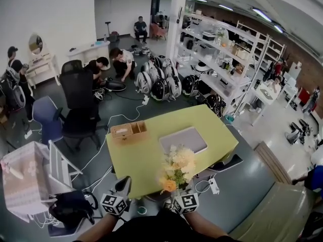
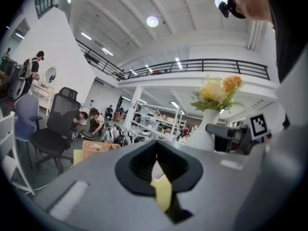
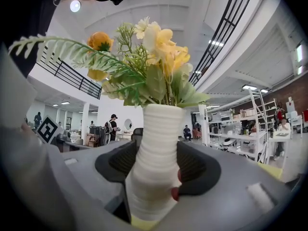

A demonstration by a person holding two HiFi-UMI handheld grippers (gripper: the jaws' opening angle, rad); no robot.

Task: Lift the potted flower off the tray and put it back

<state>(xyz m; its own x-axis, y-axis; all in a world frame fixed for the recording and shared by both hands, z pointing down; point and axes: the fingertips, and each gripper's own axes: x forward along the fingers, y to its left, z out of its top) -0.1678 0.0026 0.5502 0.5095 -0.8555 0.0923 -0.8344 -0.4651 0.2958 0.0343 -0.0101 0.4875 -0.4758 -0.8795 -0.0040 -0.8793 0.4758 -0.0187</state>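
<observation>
- Potted flower (image 3: 153,167) fills the right gripper view, standing upright between the right gripper's (image 3: 156,170) dark fingers (image 3: 198,166), which are spread wide and close on both sides of its pot, low on the body.
- Its pot is white and ribbed and narrows towards the neck. Above it spread pale yellow and cream blooms, one orange bloom, fern fronds and broad green leaves.
- From the head view the potted flower (image 1: 176,171) sits at the near edge of the yellow-green tabletop (image 1: 146,160), well short of the grey tray (image 1: 184,140), which lies farther out. I cannot tell whether its base touches the tabletop.
- Just to the left, the left gripper (image 1: 122,184) points out over the same near edge. Its fingers (image 2: 139,165) are pressed together with nothing between them, and the flower stands apart to their right.
- Beyond that, a wooden box (image 1: 129,131) sits at the tabletop's far left corner.
</observation>
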